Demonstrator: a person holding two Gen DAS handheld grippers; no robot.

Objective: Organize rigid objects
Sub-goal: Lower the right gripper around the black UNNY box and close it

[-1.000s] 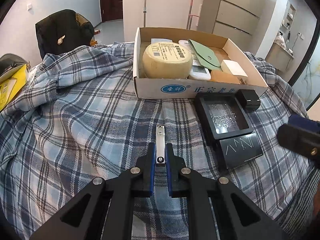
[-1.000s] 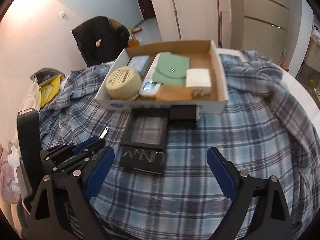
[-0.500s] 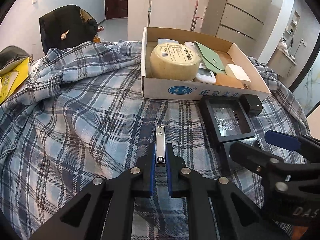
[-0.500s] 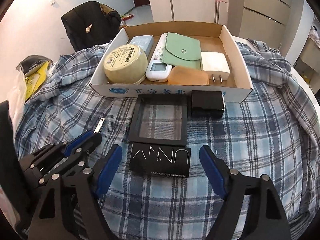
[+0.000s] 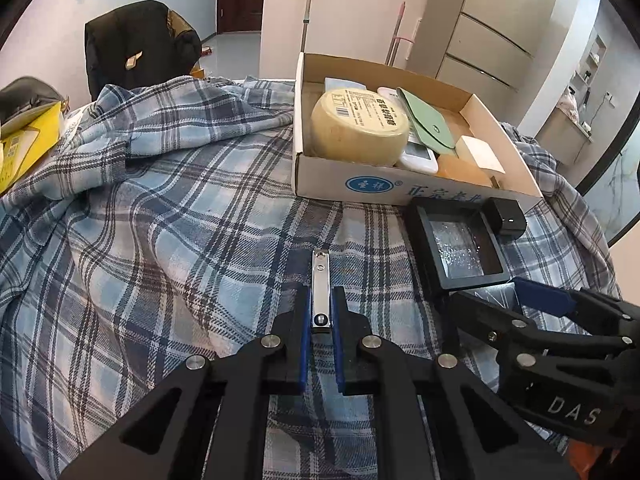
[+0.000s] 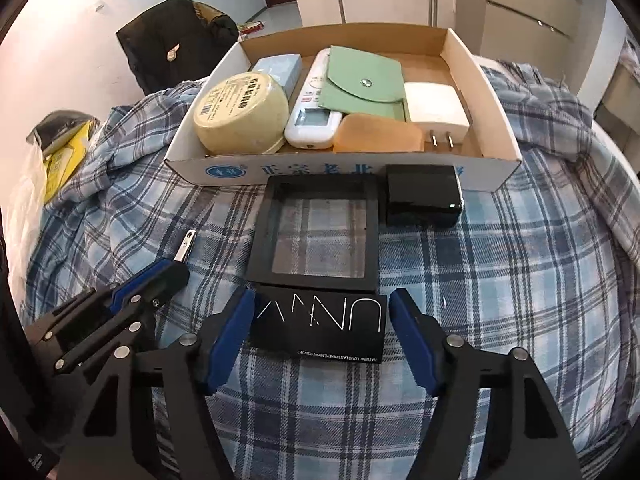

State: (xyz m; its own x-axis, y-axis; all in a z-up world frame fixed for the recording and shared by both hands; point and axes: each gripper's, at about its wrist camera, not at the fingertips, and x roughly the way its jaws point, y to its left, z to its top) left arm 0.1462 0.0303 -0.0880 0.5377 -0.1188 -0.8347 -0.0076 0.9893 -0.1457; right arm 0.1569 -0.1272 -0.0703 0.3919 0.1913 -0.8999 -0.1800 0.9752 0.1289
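Note:
My left gripper (image 5: 321, 300) is shut on a metal nail clipper (image 5: 321, 276), held just above the plaid cloth; the clipper's tip (image 6: 185, 246) also shows in the right wrist view. My right gripper (image 6: 322, 308) straddles a flat black "UNNY" box (image 6: 320, 322) lying on the cloth. Its jaws are closing, the blue pads close beside the box's two short ends without clearly pressing. Behind it lie a black frame case (image 6: 316, 232) and a black charger (image 6: 422, 196), both against the front wall of the cardboard box (image 6: 360, 170).
The cardboard box holds a yellow round tin (image 6: 240, 118), a white remote (image 6: 314, 116), a green pouch (image 6: 364, 84), a white plug (image 6: 436, 110) and an orange bar (image 6: 378, 138). A yellow bag (image 5: 24, 148) sits far left, a black bag (image 5: 140, 48) behind.
My right gripper has come down and forward over the black UNNY box, and its jaws have narrowed around it. The left gripper has stayed put with the nail clipper.

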